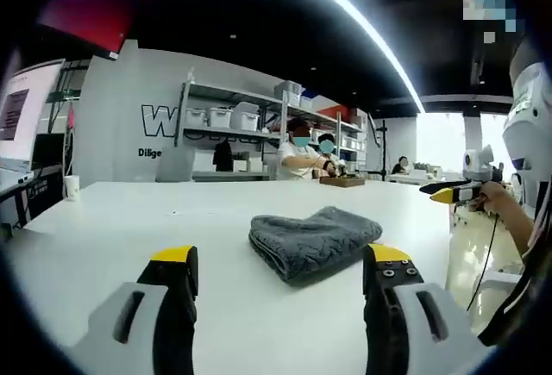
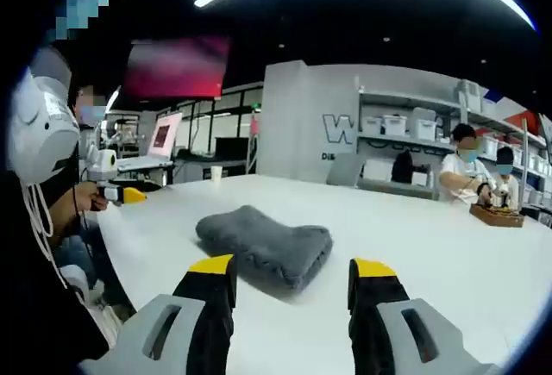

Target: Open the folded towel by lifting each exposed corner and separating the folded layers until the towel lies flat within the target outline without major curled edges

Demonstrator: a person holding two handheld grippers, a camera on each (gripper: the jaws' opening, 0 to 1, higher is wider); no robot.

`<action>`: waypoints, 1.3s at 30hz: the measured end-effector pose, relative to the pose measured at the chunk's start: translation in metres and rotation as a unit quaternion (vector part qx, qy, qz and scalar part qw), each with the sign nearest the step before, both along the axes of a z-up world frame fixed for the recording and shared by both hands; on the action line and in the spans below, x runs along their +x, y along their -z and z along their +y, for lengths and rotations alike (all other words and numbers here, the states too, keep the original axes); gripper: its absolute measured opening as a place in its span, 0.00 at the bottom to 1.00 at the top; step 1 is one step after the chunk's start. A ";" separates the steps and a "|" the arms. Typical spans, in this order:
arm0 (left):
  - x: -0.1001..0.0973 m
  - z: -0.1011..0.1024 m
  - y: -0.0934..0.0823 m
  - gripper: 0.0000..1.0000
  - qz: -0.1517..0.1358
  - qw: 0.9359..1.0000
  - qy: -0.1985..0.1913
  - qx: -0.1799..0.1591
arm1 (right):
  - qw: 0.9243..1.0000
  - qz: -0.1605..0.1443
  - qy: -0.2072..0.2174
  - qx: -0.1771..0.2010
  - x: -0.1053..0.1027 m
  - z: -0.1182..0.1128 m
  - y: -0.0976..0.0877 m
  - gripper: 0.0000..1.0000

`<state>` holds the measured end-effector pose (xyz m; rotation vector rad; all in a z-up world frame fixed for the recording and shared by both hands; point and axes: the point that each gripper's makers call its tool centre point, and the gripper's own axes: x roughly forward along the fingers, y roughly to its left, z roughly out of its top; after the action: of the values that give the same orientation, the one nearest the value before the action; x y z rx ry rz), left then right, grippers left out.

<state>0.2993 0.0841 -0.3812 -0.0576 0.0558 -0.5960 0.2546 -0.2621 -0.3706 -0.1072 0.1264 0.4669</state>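
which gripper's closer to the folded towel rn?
Roughly even; the right may be slightly nearer, a judgement. Left gripper hovers open short of the grey towel, which lies ahead between its fingers. Right gripper is open too, the towel just beyond its fingertips.

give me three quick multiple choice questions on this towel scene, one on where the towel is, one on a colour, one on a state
1. Where does the grey towel lie?
A. on the white table
B. on a shelf
C. in the left gripper

2. What colour are the gripper fingertips?
A. red
B. yellow
C. green

3. What state is the towel in?
A. spread flat
B. folded in layers
C. hanging off the table edge

Answers:
1 A, as the towel rests on the tabletop ahead of both grippers.
2 B, as yellow tips cap the dark fingers in both views.
3 B, as stacked layers show at its near edge in the left gripper view, and the right gripper stands open before it, untouched.
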 end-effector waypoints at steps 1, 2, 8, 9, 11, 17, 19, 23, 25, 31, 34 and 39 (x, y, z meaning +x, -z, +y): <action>0.000 0.000 0.000 0.76 0.000 1.000 0.000 0.001 | 1.000 0.000 0.000 0.001 0.000 0.000 0.000 0.48; 0.000 0.000 0.000 0.76 0.000 1.000 -0.001 0.002 | 1.000 0.000 -0.001 0.001 0.000 0.000 0.000 0.48; -0.002 -0.002 0.002 0.75 0.002 1.000 0.001 0.008 | 1.000 -0.003 0.005 0.004 0.001 -0.002 0.000 0.48; -0.002 -0.002 0.002 0.75 0.003 1.000 0.001 0.008 | 1.000 -0.003 0.005 0.004 0.000 -0.002 0.001 0.49; -0.002 -0.001 0.004 0.75 0.005 1.000 0.000 0.009 | 1.000 -0.003 0.006 0.005 0.000 -0.003 0.001 0.48; -0.002 0.001 0.003 0.75 0.005 1.000 -0.004 0.010 | 1.000 -0.004 0.007 0.008 -0.001 -0.004 0.001 0.48; -0.002 0.001 0.001 0.76 0.002 1.000 -0.005 0.008 | 1.000 -0.005 0.008 0.006 -0.001 -0.004 0.001 0.48; -0.003 0.002 0.001 0.78 0.003 1.000 -0.004 0.009 | 1.000 -0.004 0.010 0.001 0.000 -0.005 0.001 0.48; -0.003 0.002 0.001 0.79 0.003 1.000 -0.005 0.009 | 1.000 -0.008 0.008 0.002 0.000 -0.004 0.000 0.48; -0.002 0.003 0.001 0.79 0.003 1.000 -0.007 0.005 | 1.000 -0.012 0.007 0.003 0.000 -0.003 -0.002 0.47; -0.001 0.005 -0.002 0.78 -0.003 1.000 -0.014 0.000 | 1.000 -0.012 0.005 0.003 0.001 -0.003 -0.002 0.47; -0.001 0.006 -0.007 0.78 -0.005 1.000 -0.013 -0.017 | 1.000 -0.012 0.004 0.004 0.002 -0.001 -0.003 0.46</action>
<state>0.2986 0.0903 -0.3745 -0.0876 0.0355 -0.5710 0.2567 -0.2636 -0.3678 -0.1042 0.1006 0.4574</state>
